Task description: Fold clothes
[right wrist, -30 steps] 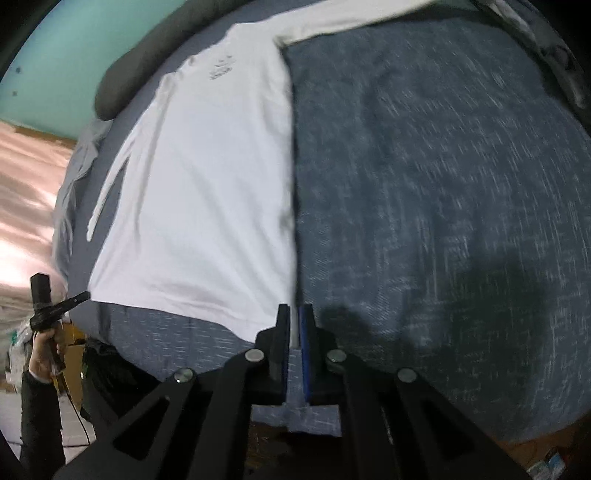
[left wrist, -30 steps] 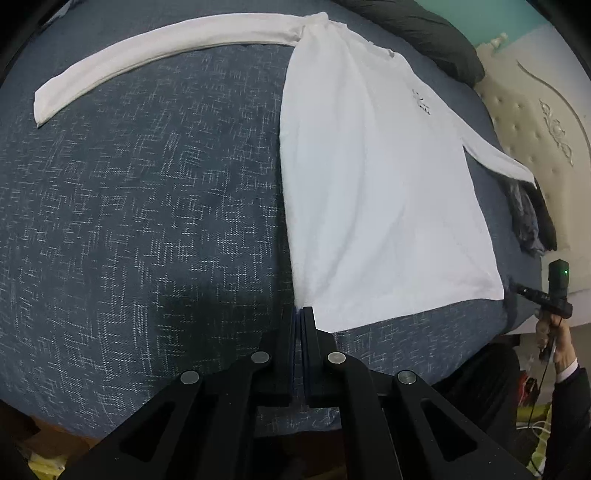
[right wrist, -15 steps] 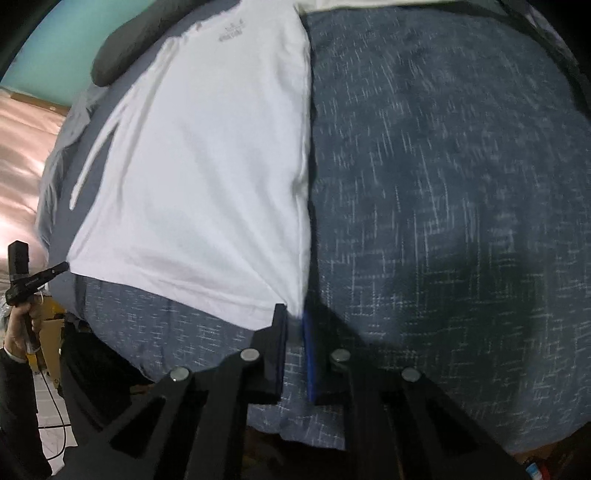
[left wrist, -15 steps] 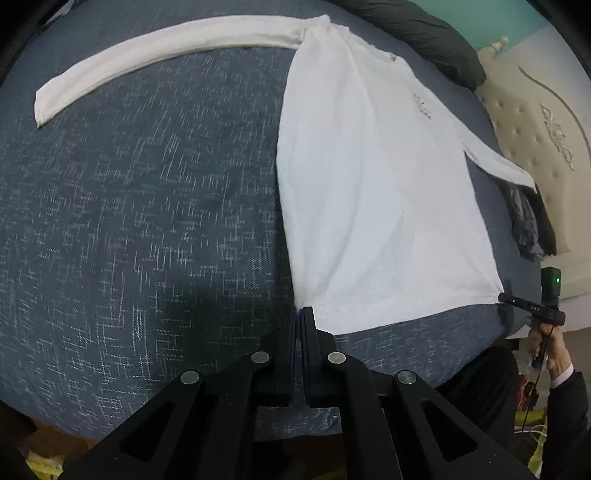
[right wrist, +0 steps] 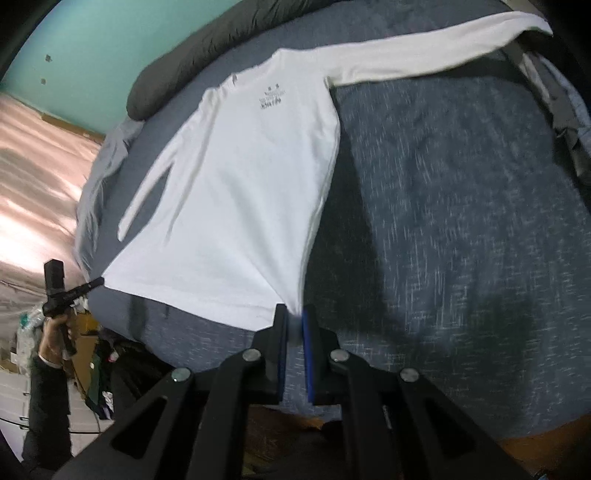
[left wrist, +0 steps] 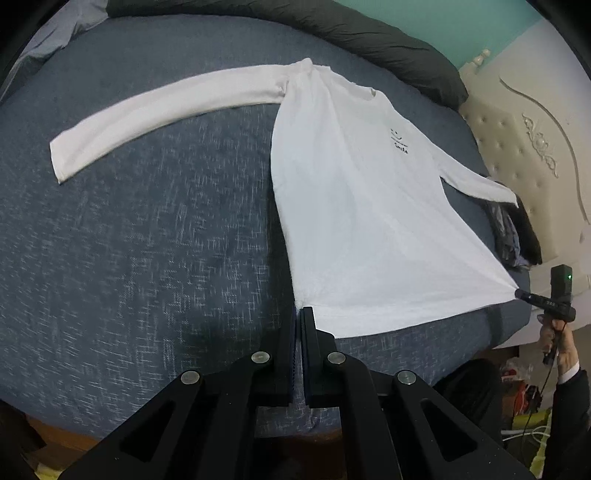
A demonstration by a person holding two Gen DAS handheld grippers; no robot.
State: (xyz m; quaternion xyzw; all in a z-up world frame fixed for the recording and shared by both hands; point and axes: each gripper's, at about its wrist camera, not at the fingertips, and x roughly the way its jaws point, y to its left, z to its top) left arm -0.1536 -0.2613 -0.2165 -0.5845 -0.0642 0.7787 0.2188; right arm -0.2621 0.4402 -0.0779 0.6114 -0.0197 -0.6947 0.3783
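Note:
A white long-sleeve shirt (left wrist: 351, 206) lies face up on the dark blue bed (left wrist: 147, 240), one sleeve (left wrist: 166, 103) stretched out to the left. My left gripper (left wrist: 299, 314) is shut on the hem's near left corner. In the right wrist view, my right gripper (right wrist: 293, 317) is shut on the hem's other corner of the shirt (right wrist: 240, 192). Each view shows the opposite gripper at the far corner: the right gripper (left wrist: 519, 293) and the left gripper (right wrist: 98, 282), each held by a hand. The hem is pulled taut between them.
A dark grey bolster (left wrist: 332, 29) lies along the bed's far side below a teal wall. A cream tufted headboard (left wrist: 524, 147) stands at the right, with dark clothes (left wrist: 517, 236) piled beside it. Pink cloth (right wrist: 33, 177) is seen off the bed's side.
Both grippers have drawn back and up with the hem corners. The hem is now stretched taut and slightly lifted, and more of the shirt and the bolster shows.

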